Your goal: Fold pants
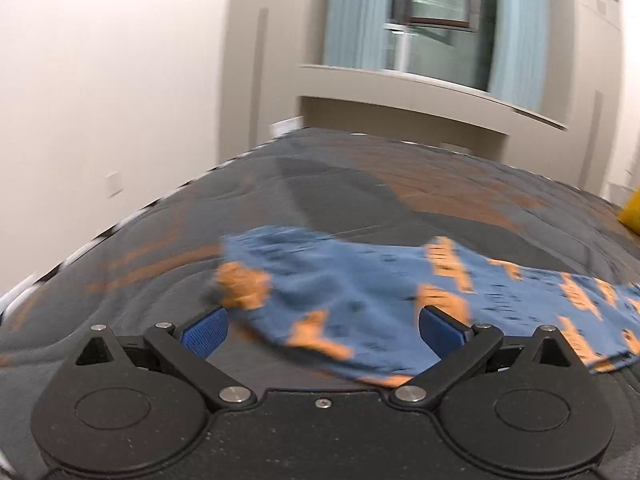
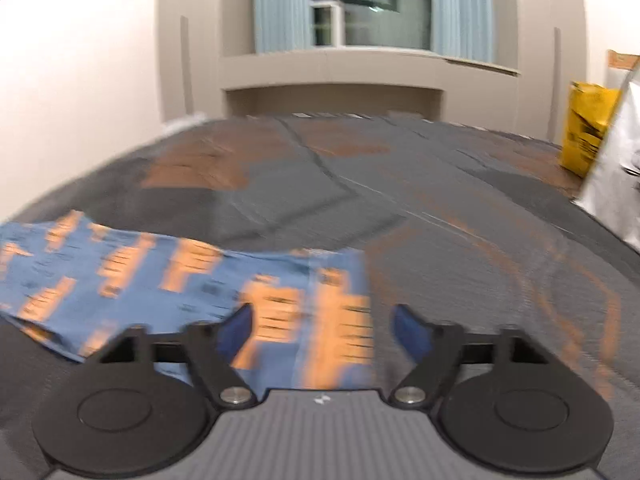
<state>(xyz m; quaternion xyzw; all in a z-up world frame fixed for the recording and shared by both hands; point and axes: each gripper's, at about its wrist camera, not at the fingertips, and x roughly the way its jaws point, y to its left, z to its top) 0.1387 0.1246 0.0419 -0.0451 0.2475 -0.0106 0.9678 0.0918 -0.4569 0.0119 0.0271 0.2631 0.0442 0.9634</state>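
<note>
Blue pants [image 1: 360,280] with orange print lie flat on the bed [image 1: 320,184], just ahead of both tools. Left tool [image 1: 324,326] gapes wide, empty, cloth running from 12 toward 3 o'clock. Right tool [image 2: 322,326] stands equally spread, holding nothing, the fabric's straight edge between its blue pads, the rest toward 9 o'clock. Only the right view shows a yellow bag [image 2: 586,128] at 2 o'clock. Quilted grey-and-rust bedcover, soft-looking and blurred.

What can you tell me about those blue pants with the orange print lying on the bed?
The pants are soft blue cloth printed with orange blocks and small dark marks. They lie flat, lengthwise across the dark grey, orange-patterned bed cover, looking already folded narrow, though blur hides the details. Nothing grips them: the left claw and right claw are both open.
</note>
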